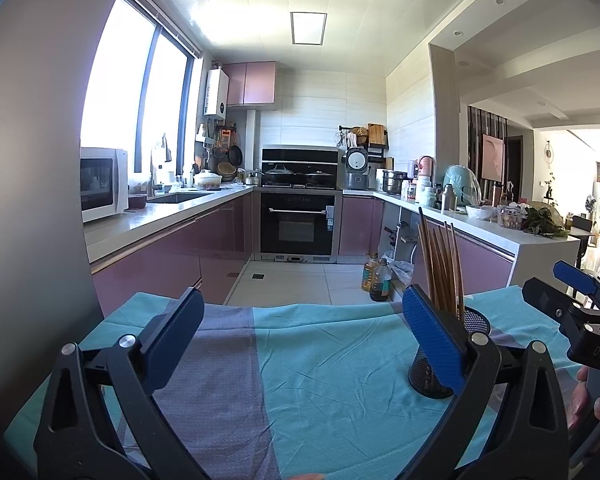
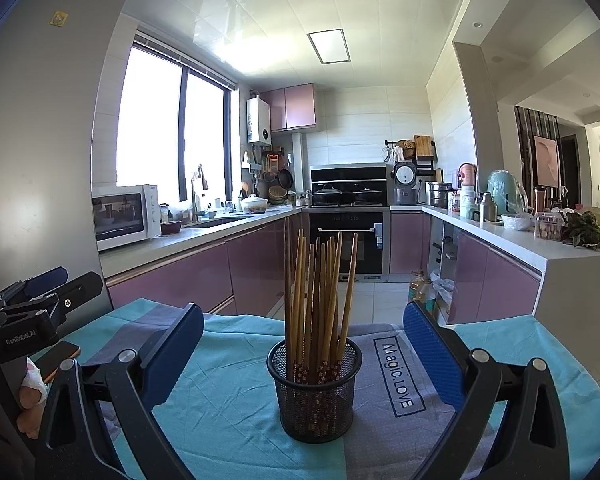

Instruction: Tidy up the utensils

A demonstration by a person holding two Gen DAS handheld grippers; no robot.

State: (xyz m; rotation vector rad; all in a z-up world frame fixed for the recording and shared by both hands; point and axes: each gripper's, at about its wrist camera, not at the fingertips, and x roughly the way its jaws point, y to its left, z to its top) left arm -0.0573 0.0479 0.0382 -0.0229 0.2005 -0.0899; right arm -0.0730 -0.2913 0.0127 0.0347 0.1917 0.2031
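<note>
A black mesh cup stands upright on the turquoise and grey cloth, holding several wooden chopsticks with patterned lower ends. My right gripper is open, its blue pads on either side of the cup and a little nearer than it, nothing gripped. In the left wrist view the same cup and chopsticks sit partly hidden behind my left gripper's right pad. My left gripper is open over bare cloth, left of the cup. The right gripper's body shows at the right edge.
Beyond the table lies a kitchen: purple cabinets, a microwave on the left counter, an oven at the back, a cluttered right counter. Oil bottles stand on the floor. A grey fridge side rises at the left.
</note>
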